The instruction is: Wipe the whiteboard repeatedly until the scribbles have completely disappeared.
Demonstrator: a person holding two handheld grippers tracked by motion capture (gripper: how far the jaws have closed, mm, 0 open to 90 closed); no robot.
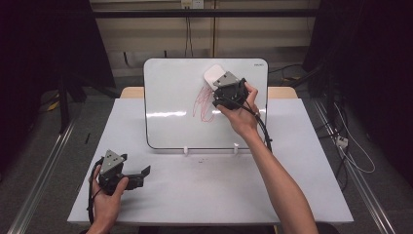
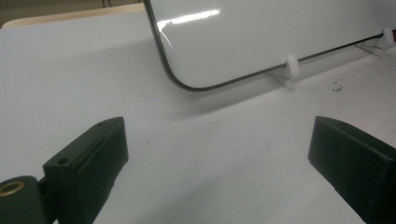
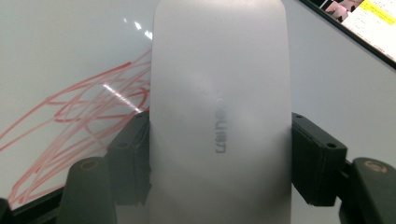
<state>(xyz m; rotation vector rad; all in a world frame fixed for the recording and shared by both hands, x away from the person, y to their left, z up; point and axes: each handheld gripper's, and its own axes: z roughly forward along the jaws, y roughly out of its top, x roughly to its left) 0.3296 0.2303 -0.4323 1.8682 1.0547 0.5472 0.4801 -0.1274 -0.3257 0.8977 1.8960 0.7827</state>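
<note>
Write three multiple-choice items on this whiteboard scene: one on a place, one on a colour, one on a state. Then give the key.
1. Where is the eraser?
A. flat on the table
B. against the whiteboard, right of the scribble
C. beside the left gripper

2. The scribble's colour?
A. red
B. blue
C. green

3. The right gripper is:
A. open, holding nothing
B. resting on the table
C. shut on the eraser

Key: B, the high view shows it on the board; A, red lines; C, its fingers clamp both sides.

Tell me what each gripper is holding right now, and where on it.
Right gripper clamps the white eraser across its two long sides, near its lower half. Left gripper is open and holds nothing.
</note>
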